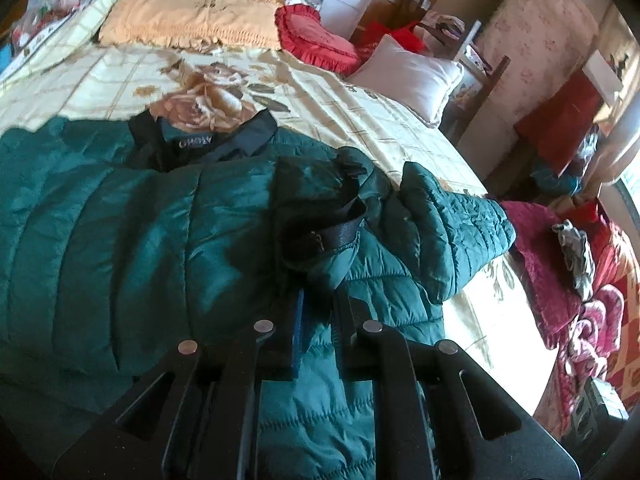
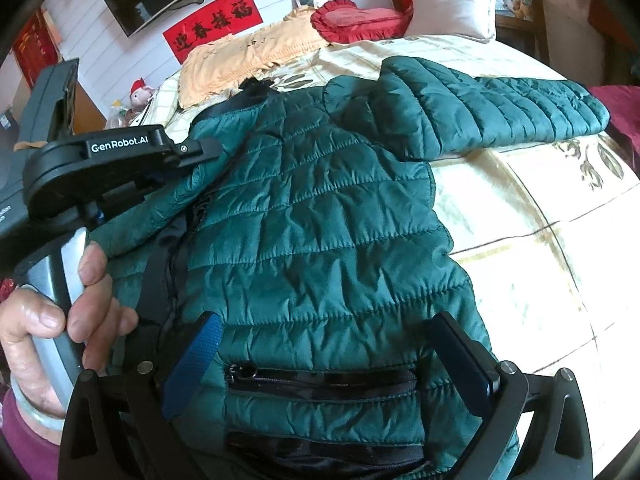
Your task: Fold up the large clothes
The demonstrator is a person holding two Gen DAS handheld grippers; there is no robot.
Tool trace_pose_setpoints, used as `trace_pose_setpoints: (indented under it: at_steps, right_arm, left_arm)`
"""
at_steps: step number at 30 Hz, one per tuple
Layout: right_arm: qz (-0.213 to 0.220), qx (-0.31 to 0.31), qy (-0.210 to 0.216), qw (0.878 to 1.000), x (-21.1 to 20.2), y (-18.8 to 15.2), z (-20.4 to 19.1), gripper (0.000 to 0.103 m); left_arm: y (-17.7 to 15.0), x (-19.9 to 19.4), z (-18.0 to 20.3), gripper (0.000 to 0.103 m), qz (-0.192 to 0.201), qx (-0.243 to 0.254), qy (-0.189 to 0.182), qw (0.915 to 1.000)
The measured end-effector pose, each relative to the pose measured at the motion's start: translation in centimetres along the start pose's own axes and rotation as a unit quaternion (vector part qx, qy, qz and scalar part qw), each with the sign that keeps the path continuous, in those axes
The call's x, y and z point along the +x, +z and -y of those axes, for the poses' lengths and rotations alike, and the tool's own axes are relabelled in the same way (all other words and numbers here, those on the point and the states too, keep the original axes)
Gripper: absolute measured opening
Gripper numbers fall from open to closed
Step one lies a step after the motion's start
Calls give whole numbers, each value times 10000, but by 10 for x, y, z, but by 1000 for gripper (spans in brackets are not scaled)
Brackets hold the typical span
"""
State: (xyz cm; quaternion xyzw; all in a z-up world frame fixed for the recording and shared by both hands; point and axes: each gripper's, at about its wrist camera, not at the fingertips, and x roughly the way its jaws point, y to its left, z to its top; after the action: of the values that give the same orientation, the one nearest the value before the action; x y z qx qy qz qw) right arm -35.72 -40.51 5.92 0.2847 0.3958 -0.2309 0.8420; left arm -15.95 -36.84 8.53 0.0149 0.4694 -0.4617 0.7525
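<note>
A large dark green quilted jacket (image 2: pixel 320 208) lies spread on the bed, collar toward the headboard; it also shows in the left wrist view (image 1: pixel 120 220). One sleeve (image 2: pixel 500 112) stretches out to the right. My left gripper (image 1: pixel 318 288) is shut on a bunched fold of the jacket with a black-lined cuff (image 1: pixel 320 236). That left gripper also appears in the right wrist view (image 2: pixel 200 152), held by a hand (image 2: pixel 80 304). My right gripper (image 2: pixel 328 344) is open, its fingers either side of the jacket's lower front above a zipped pocket (image 2: pixel 320 380).
The bed (image 2: pixel 540 260) has a cream floral cover. An orange pillow (image 1: pixel 192 20), a red heart cushion (image 1: pixel 316 36) and a white pillow (image 1: pixel 408 76) lie at its head. Red and pink blankets (image 1: pixel 580 288) sit beyond the bed's right side.
</note>
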Motion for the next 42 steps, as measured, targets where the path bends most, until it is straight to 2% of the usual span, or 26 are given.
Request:
trace_pose_setpoints:
  at_steps: [3, 5, 7, 9, 14, 16, 17, 19, 22, 26, 29, 30, 31, 32, 33, 35, 38, 42]
  right_arm:
    - [-27, 39, 25, 10000, 1, 0, 2, 103]
    - [-15, 54, 32, 10000, 1, 0, 2, 103]
    - [-21, 53, 48, 10000, 1, 1, 1, 103]
    - [-17, 57, 66, 10000, 0, 1, 1, 103]
    - [9, 54, 194, 9998, -2, 8, -3, 103]
    - [10, 71, 392, 9992, -2, 18, -7, 103]
    - [32, 88, 482, 9988, -1, 25, -10, 103]
    - [30, 157, 724, 9972, 4, 39, -16, 103]
    - [-122, 295, 938, 9951, 27, 62, -25, 103]
    - [-408, 582, 1028, 9922, 69, 85, -37, 103]
    - [-502, 830, 1050, 9897, 92, 94, -42, 102]
    - [-394, 895, 1094, 9892, 97, 96, -44, 98]
    - [-276, 885, 1096, 9896, 99, 99, -47, 82]
    - [-198, 817, 1038, 9910, 102, 101, -51, 59]
    - [-166, 692, 931, 9931, 105, 103, -56, 52]
    - [-1, 443, 886, 9951, 106, 107, -65, 27]
    - [307, 58, 850, 9959, 89, 113, -74, 19]
    - [1004, -353, 486, 9931, 52, 126, -72, 17]
  left_arm:
    - [-2, 4, -7, 11, -93, -113, -105, 9998]
    - [-3, 5, -10, 23, -189, -160, -248, 9994]
    - [-4, 3, -14, 58, -243, -259, -442, 9984]
    - [-5, -5, -19, 69, -113, -362, -540, 9978]
    - [-4, -36, -39, 69, -144, -636, -793, 9947]
    - [-4, -61, -52, 69, 7, -574, -641, 9963]
    - [-4, -72, -59, 69, 87, -523, -512, 9973]
    - [-7, -97, -79, 69, 252, -452, 2, 9987]
    - [-12, -127, -113, 69, 470, -567, 639, 9952]
    - [-26, -157, -163, 69, 645, -923, 1158, 9869]
    - [-35, -168, -190, 69, 669, -1164, 1367, 9815]
    - [-38, -171, -198, 69, 669, -1244, 1428, 9796]
    - [-41, -175, -208, 69, 677, -1330, 1479, 9777]
    - [-43, -177, -212, 69, 686, -1395, 1504, 9763]
    - [-44, -181, -219, 69, 704, -1488, 1524, 9745]
    - [-43, -181, -223, 69, 728, -1564, 1548, 9728]
    - [-40, -182, -227, 69, 779, -1623, 1619, 9702]
    - [-33, -175, -225, 69, 797, -1648, 1673, 9688]
